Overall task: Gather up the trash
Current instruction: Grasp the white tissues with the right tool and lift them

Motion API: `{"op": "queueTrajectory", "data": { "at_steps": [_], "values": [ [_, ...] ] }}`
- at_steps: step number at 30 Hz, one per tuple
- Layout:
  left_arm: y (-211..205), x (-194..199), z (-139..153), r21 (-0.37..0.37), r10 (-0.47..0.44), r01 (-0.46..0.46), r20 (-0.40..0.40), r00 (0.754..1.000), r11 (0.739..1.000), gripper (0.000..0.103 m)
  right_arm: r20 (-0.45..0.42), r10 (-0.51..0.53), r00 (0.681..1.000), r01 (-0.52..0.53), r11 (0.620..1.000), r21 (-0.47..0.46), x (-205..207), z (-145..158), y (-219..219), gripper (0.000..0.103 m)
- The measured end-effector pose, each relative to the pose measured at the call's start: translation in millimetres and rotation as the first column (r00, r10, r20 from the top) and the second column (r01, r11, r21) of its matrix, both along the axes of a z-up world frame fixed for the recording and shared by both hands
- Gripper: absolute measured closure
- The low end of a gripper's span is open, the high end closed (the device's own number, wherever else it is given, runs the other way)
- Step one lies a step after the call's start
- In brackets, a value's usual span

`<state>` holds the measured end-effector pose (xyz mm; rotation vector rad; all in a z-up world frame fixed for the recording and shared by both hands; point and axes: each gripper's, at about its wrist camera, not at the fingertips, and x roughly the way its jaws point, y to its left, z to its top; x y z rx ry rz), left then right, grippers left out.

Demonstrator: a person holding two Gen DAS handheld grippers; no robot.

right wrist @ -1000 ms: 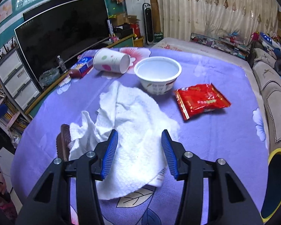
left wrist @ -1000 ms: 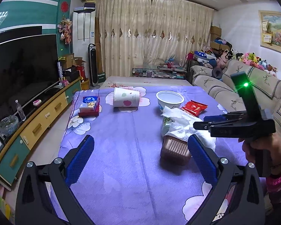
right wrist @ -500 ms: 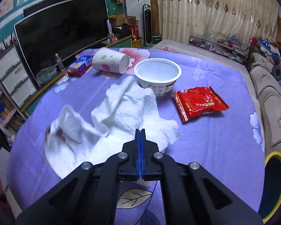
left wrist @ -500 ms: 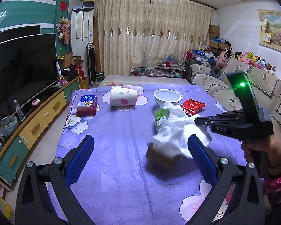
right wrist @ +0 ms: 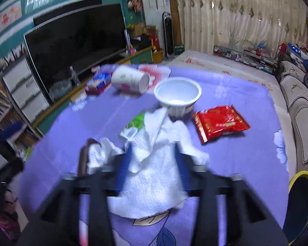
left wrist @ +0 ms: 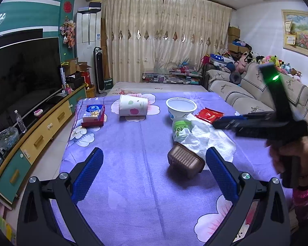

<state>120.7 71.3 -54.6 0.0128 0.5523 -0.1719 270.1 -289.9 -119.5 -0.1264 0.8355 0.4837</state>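
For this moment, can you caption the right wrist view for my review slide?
Right gripper opening over the white towel between its fingers, beside a green cup, white bowl and red packet.

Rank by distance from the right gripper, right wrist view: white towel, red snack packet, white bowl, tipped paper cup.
1. white towel: between the right gripper fingers, which are opening.
2. red snack packet: ahead, right.
3. white bowl: ahead, centre; close call with the packet.
4. tipped paper cup: far left.

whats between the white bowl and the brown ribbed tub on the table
In the left wrist view, a green-labelled cup stands between the white bowl and the brown ribbed tub, with the crumpled white towel draped beside it.
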Motion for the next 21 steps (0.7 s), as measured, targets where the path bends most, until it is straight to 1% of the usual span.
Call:
{"op": "queueTrajectory", "data": {
  "at_steps": [1,3,5,6,7,8,9,11,13,15,21],
  "values": [
    [-1,0,0,0.004,-0.002,0.002,-0.001,1.0,1.0,0.005,-0.007,0.002,1.0,-0.002,1.0,-0.011,2,-5,3,0.054],
    [-2,0,0,0.01,-0.002,0.002,-0.003,1.0,1.0,0.005,-0.023,0.005,1.0,-0.005,1.0,0.0,7,-11,6,0.054],
    [-1,0,-1,0.011,-0.002,0.002,-0.003,1.0,1.0,0.005,-0.02,0.0,1.0,0.0,1.0,0.005,10,-15,9,0.054],
    [-1,0,-1,0.01,-0.002,0.002,-0.003,1.0,1.0,0.005,-0.024,0.004,1.0,-0.004,1.0,0.01,11,-16,10,0.059],
    [-1,1,-1,0.011,-0.001,0.001,-0.003,1.0,1.0,0.005,-0.036,0.015,0.999,-0.014,1.0,0.017,14,-18,12,0.069],
    [0,1,-1,0.011,0.001,-0.001,-0.004,1.0,1.0,0.005,-0.049,0.022,0.999,-0.021,1.0,0.015,15,-21,13,0.093],
    [1,1,-2,0.01,0.002,-0.002,-0.006,1.0,1.0,0.005,-0.06,0.031,0.998,-0.03,0.999,0.018,17,-22,14,0.102],
    [0,2,-2,0.009,0.003,-0.003,-0.007,1.0,1.0,0.005,-0.06,0.038,0.997,-0.036,0.999,0.037,16,-21,12,0.102],
    [1,2,-2,0.01,0.003,-0.003,-0.008,1.0,1.0,0.005,-0.04,0.033,0.999,-0.031,0.998,0.057,13,-14,6,0.102],
    [0,3,-3,0.011,0.003,-0.002,-0.012,1.0,1.0,0.005,-0.015,0.026,1.0,-0.025,0.996,0.082,8,-2,-1,0.102],
    [-5,4,-2,0.017,-0.009,0.009,-0.012,1.0,1.0,0.005,0.076,0.005,0.997,-0.018,0.986,0.164,-10,44,-30,0.102]
  ]
}}
